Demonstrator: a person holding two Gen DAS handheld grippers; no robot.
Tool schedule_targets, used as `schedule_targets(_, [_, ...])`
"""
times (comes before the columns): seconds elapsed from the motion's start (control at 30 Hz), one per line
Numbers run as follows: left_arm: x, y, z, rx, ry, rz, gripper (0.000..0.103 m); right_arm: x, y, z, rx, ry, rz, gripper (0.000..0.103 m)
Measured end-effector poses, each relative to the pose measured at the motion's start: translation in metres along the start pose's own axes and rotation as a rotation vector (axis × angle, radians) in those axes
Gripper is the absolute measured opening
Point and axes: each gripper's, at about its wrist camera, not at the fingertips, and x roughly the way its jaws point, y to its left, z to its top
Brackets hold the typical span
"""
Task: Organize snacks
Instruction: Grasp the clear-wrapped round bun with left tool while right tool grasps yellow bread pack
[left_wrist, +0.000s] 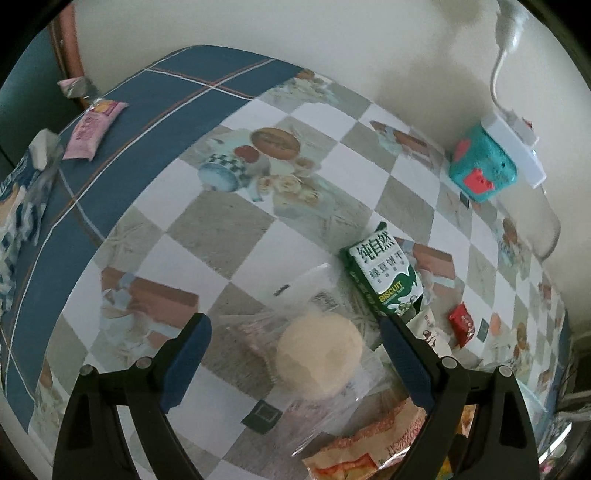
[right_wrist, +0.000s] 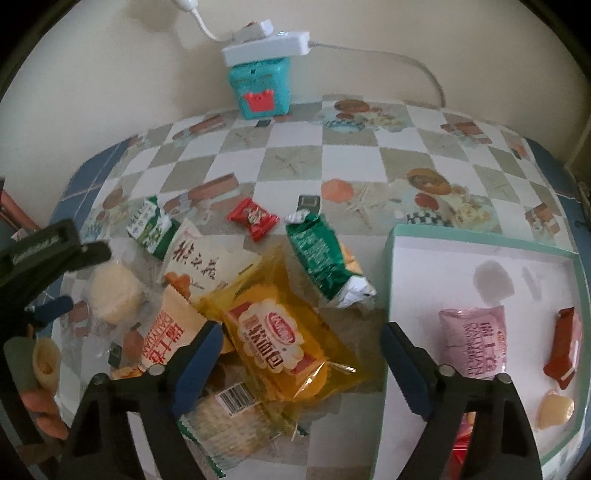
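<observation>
- While I hold both tools over the checked tablecloth (right_wrist: 295, 162):
- Left gripper (left_wrist: 295, 363): jaws spread, round pale cake in clear wrap (left_wrist: 319, 360) lying between them, untouched.
- Right gripper (right_wrist: 301, 363): jaws spread over the yellow plastic bread packet (right_wrist: 280, 343).
- White tray with green rim (right_wrist: 480, 243), right: holds the pink foil sachet (right_wrist: 474, 343).

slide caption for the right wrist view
Open right claw above a yellow soft-bread packet, beside the white tray.

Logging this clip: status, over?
Both grippers open, empty. Left gripper over round pastry; right gripper over yellow bread pack. Tray partly filled. Nothing blocking.
</observation>
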Motion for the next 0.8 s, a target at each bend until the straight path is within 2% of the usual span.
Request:
schedule_targets(0.17, [0.016, -0.007, 0.0, 0.045, 0.021, 0.066, 0.093, 0.01, 0.001, -0.004, -0.014, 0.035, 0.007, 0.082])
schedule_targets(0.3, [0.024, 0.003, 0.0, 0.009, 0.078, 0.069, 0.093, 0.011, 0.001, -0.004, -0.021, 0.034, 0.004, 0.079])
schedule_targets(0.43, [0.02, 0.011, 0.002, 0.018, 0.089, 0.115, 0.093, 0.011, 0.001, -0.004, -0.025, 0.035, 0.002, 0.076])
schedule_targets(0.53, [0.021, 0.021, 0.003, 0.002, 0.116, 0.112, 0.093, 0.011, 0.002, -0.004, -0.024, 0.038, 0.006, 0.073])
schedule_targets(0.6, [0.023, 0.026, 0.003, -0.01, 0.139, 0.098, 0.09, 0.012, 0.001, -0.004, -0.024, 0.038, 0.008, 0.073])
schedule_targets(0.67, [0.022, 0.031, 0.002, -0.018, 0.153, 0.085, 0.078, 0.012, 0.001, -0.004, -0.022, 0.038, 0.009, 0.071])
schedule_targets(0.8, [0.022, 0.032, -0.001, -0.011, 0.164, 0.08, 0.074, 0.012, 0.004, -0.005, -0.038, 0.037, -0.001, 0.069])
